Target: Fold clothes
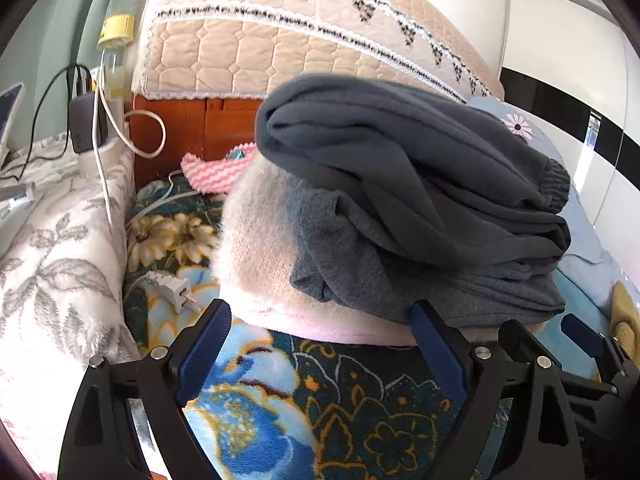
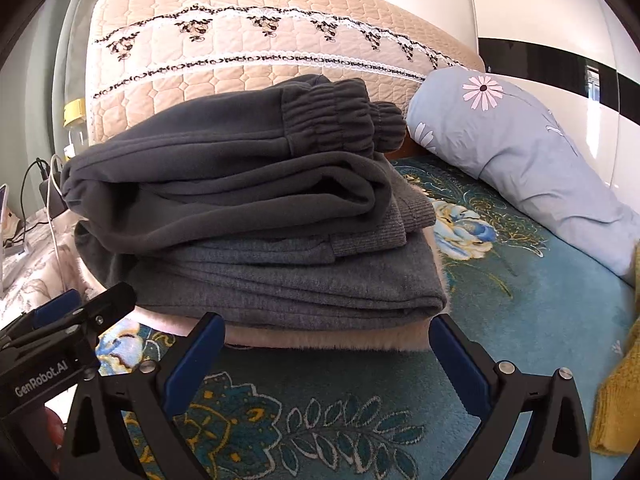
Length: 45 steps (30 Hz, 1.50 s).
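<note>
A stack of folded clothes lies on the floral bed blanket. Dark grey sweatpants with elastic cuffs are on top, a lighter grey knit garment is under them, and a fluffy cream-pink sweater is at the bottom. My left gripper stands open at the stack's near edge, its blue pads touching nothing. My right gripper is open wide just in front of the stack's cream bottom layer, holding nothing. Each gripper shows at the edge of the other's view: the right gripper and the left gripper.
A light blue flowered pillow lies at the right, with a yellow knit piece near it. A quilted beige headboard cover stands behind. At the left are a white charger plug, cables, a pink zigzag cloth and a white leaf-print blanket.
</note>
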Each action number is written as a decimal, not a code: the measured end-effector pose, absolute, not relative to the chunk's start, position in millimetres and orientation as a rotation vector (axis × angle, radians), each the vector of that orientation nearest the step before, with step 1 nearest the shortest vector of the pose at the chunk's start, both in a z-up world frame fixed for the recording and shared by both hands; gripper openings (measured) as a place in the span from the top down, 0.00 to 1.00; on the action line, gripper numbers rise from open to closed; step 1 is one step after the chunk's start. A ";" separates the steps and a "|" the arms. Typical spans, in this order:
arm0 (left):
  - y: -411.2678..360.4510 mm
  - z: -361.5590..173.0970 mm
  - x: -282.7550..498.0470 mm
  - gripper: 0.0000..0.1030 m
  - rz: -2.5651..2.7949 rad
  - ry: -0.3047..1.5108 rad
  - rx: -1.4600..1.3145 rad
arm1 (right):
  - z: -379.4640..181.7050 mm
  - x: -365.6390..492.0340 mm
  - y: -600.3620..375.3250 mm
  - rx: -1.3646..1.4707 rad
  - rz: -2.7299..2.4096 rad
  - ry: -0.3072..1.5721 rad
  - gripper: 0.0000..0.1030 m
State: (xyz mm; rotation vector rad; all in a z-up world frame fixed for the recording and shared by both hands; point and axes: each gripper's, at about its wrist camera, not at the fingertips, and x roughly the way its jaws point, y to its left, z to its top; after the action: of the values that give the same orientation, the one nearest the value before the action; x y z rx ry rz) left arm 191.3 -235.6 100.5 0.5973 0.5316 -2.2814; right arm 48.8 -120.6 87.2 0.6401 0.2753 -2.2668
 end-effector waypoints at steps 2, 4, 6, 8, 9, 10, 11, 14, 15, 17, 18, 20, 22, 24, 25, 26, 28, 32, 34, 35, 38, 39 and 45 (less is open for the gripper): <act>-235.7 100.5 190.1 0.12 -2.287 0.540 0.599 | 86.7 50.1 -122.1 0.635 -2.261 0.286 0.00; -231.4 101.8 186.5 0.11 -2.306 0.526 0.606 | 84.4 54.0 -126.4 0.627 -2.243 0.314 0.00; -226.6 102.3 181.7 0.11 -2.327 0.502 0.621 | 81.8 58.7 -131.3 0.615 -2.225 0.345 0.00; -219.7 100.5 173.8 0.11 -2.351 0.446 0.662 | 79.9 65.0 -135.6 0.590 -2.217 0.381 0.00; -216.4 100.3 172.1 0.11 -2.363 0.430 0.668 | 79.4 68.2 -137.4 0.574 -2.218 0.403 0.00; -213.5 100.8 171.1 0.11 -2.372 0.419 0.670 | 79.1 70.5 -138.7 0.560 -2.222 0.422 0.00; -211.4 101.5 171.1 0.11 -2.375 0.410 0.669 | 78.7 71.8 -139.5 0.549 -2.229 0.438 0.00; -208.0 103.3 171.3 0.11 -2.377 0.388 0.662 | 77.5 66.4 -137.7 0.573 -2.253 0.429 0.00; -207.5 103.7 171.5 0.11 -2.377 0.386 0.660 | 77.0 62.9 -136.4 0.592 -2.262 0.417 0.00; -208.5 103.7 172.1 0.11 -2.378 0.405 0.654 | 76.6 54.5 -132.1 0.632 -2.279 0.382 0.00; -209.1 103.7 172.5 0.11 -2.377 0.415 0.650 | 76.4 49.8 -129.4 0.655 -2.288 0.360 0.00; -210.3 103.8 173.3 0.11 -2.371 0.431 0.642 | 76.2 43.7 -125.8 0.682 -2.300 0.334 0.00; -210.7 104.1 174.6 0.11 -2.362 0.442 0.633 | 76.3 39.8 -123.2 0.698 -2.305 0.314 0.00; -211.4 103.5 175.9 0.11 -2.356 0.455 0.625 | 76.4 37.0 -120.3 0.707 -2.313 0.298 0.00; -211.5 103.1 176.1 0.11 -2.356 0.460 0.622 | 76.7 36.1 -119.8 0.708 -2.315 0.295 0.00; -211.1 102.8 175.8 0.11 -2.357 0.461 0.621 | 77.0 35.3 -119.2 0.709 -2.317 0.293 0.00; -210.1 102.4 174.2 0.11 -2.359 0.457 0.621 | 77.1 36.1 -121.0 0.708 -2.317 0.293 0.00; -209.3 100.9 172.0 0.11 -2.370 0.440 0.620 | 75.3 43.6 -126.0 0.684 -2.305 0.319 0.00; -207.2 101.1 171.8 0.11 -2.374 0.429 0.619 | 75.0 47.6 -128.0 0.667 -2.300 0.336 0.00; -206.2 101.1 171.5 0.11 -2.376 0.425 0.618 | 75.0 49.2 -129.0 0.660 -2.297 0.344 0.00; -204.4 99.3 171.7 0.11 -2.375 0.429 0.601 | 73.7 51.3 -131.2 0.650 -2.288 0.357 0.00; -204.2 98.6 172.5 0.11 -2.373 0.436 0.589 | 73.1 50.9 -131.5 0.649 -2.286 0.360 0.00; -203.5 96.6 173.0 0.11 -2.371 0.445 0.560 | 72.1 51.4 -131.6 0.661 -2.281 0.352 0.00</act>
State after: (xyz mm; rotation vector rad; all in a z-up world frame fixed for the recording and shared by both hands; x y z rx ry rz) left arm 173.0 -203.5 96.6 0.5604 0.4450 -2.3705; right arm 51.4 -131.6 72.1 0.6612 0.3519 -2.2808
